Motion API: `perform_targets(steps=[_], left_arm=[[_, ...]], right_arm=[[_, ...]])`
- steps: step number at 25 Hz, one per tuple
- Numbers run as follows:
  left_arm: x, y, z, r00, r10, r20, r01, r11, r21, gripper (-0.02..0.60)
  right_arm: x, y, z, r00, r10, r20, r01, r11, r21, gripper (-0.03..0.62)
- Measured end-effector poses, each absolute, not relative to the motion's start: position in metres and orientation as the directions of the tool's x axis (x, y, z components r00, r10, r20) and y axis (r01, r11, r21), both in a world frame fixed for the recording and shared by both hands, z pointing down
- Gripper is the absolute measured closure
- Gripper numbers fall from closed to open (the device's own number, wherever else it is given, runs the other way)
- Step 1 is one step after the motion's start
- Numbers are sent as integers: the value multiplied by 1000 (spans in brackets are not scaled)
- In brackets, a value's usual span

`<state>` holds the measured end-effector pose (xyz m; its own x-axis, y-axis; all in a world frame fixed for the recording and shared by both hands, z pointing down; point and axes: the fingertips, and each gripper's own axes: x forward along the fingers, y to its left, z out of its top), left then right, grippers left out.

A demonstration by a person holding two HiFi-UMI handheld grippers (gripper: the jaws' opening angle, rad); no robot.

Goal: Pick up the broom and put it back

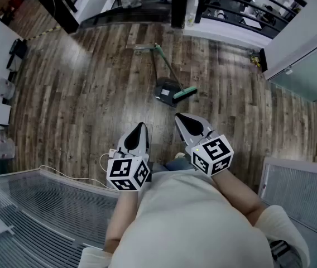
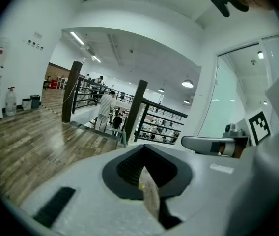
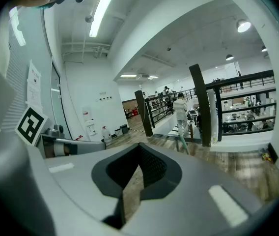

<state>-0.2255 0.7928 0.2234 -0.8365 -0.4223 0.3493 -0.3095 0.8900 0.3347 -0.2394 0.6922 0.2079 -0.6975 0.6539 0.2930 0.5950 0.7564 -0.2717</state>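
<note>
- Far to the left of the dark dustpan (image 1: pixel 163 88), a ribbed glass panel (image 1: pixel 30 205) takes up the near-left corner. A thin white cable (image 1: pixel 63 173) trails along its upper edge.
- The wooden floor (image 1: pixel 80 94) spreads out on every side of the dustpan.
- The left claw (image 1: pixel 142 127) hangs on the near side of the dustpan, a little to its left and well apart from it. It tips slightly down towards the boards. Its own view shows the two jaws drawn together at the tip, with nothing between them but a sliver of floor.
- The broom (image 1: pixel 184 94) is down by the dustpan. Its green head sits just beside the dustpan's right edge; whether they touch I cannot tell. Its green handle (image 1: pixel 167 68) runs away from the head towards the far side, angling left. I cannot tell whether the handle lies flat or leans. Neither claw is on it.
- The right claw (image 1: pixel 179 117) is on the near side of the dustpan, just to its right and closer than the left one, yet clear of the broom head. Its jaws are pressed fully together and hold nothing.
- Beyond the dustpan stands a black post (image 1: pixel 178 4), with a black railing (image 1: pixel 242 7) to its right.
- A person (image 3: pixel 181 109) stands by that railing.
</note>
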Motion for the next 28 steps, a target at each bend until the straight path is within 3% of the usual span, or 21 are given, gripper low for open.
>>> perform_targets(steps=[16, 28], left_arm=[[-207, 722, 224, -793, -487, 366, -382, 866, 323, 577], [-210, 673, 227, -785, -502, 364, -396, 858, 328, 575]], right_arm=[[-217, 639, 204, -706, 660, 257, 604, 751, -268, 592], [-215, 592, 217, -715, 620, 322, 580, 784, -221, 591]])
